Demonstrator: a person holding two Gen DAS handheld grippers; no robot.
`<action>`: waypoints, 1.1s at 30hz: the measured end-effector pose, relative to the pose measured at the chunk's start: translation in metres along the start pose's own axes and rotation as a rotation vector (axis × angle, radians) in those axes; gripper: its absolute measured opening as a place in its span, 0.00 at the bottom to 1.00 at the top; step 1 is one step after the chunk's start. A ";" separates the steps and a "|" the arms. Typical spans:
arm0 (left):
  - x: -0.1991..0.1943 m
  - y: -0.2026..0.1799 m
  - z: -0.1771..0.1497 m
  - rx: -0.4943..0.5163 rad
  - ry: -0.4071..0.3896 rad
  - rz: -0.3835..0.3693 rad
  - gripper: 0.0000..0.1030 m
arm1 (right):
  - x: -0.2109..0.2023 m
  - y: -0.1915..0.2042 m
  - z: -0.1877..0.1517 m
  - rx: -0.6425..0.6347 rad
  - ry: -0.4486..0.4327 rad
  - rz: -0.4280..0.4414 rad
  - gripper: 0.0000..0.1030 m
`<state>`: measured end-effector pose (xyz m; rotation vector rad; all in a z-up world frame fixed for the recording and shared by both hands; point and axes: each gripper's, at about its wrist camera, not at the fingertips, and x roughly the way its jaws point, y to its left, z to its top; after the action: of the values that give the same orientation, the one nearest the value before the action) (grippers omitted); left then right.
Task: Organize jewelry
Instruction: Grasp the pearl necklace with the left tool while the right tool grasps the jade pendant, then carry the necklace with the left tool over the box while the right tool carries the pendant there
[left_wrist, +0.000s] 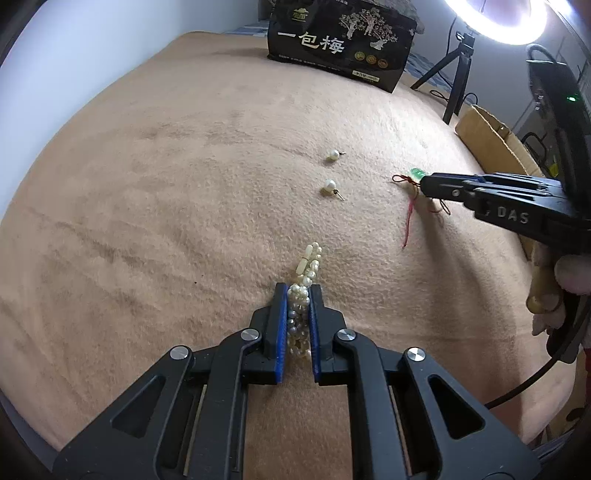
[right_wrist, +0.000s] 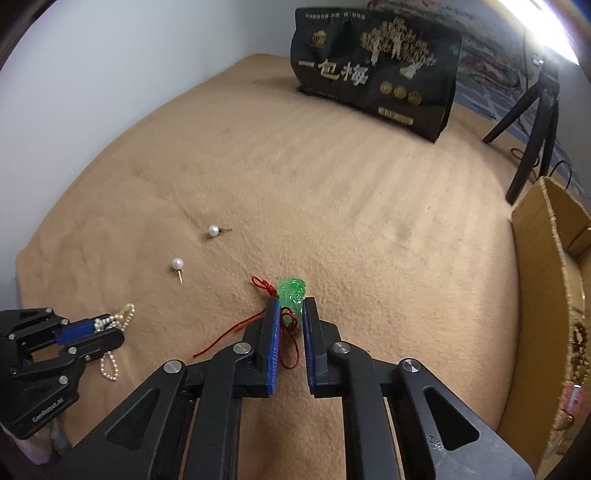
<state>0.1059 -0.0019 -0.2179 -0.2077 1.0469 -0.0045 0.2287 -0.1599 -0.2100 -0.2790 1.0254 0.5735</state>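
We see 2 handheld grippers working over a tan fleece blanket (left_wrist: 184, 221).

Left gripper (left_wrist: 298, 295): its 2 blue-padded fingers (left_wrist: 281, 321) are clamped on a cream-white pearl bead bracelet (left_wrist: 308, 264). The bunched strands fill the gap between the pads, and a short run of beads sticks out past the fingertips onto the blanket. From the right wrist view, the same bracelet (right_wrist: 110, 332) shows in the left gripper (right_wrist: 98, 332), with 1 loop hanging below the fingers and touching the blanket.

Right gripper (right_wrist: 290, 304): its fingers (right_wrist: 271, 332) bracket the near end of a translucent green carved pendant (right_wrist: 291, 290) on a red knotted cord (right_wrist: 229, 338). The pendant's far half projects beyond the fingertips. The pads sit right at its sides, but we cannot tell whether they actually press it; a visible gap remains between the pads further back, with cord loops lying in it. The cord's tail runs out left of the left finger across the blanket. From the left wrist view, the right gripper (left_wrist: 424, 182) tip sits low over the pendant (left_wrist: 416, 172), with the cord (left_wrist: 408, 218) trailing toward us.

2 loose white pearl stud earrings (left_wrist: 330, 184) (left_wrist: 334, 154) lie on the blanket between the grippers, apart from both, posts pointing sideways.

Background: a black snack bag with gold tree print (left_wrist: 340, 40) stands at the far edge, and a brown cardboard box (right_wrist: 546, 277) sits on the right.
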 end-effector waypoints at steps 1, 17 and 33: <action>-0.001 0.001 0.000 -0.006 0.003 -0.007 0.08 | -0.003 0.000 0.000 0.000 -0.005 0.002 0.10; -0.050 -0.002 0.022 -0.010 -0.078 -0.090 0.08 | -0.096 -0.005 0.013 0.038 -0.186 0.031 0.10; -0.091 -0.050 0.066 0.097 -0.193 -0.192 0.08 | -0.200 -0.057 -0.007 0.167 -0.353 -0.066 0.10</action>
<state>0.1218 -0.0303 -0.0987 -0.2159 0.8295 -0.2046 0.1777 -0.2734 -0.0428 -0.0595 0.7138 0.4542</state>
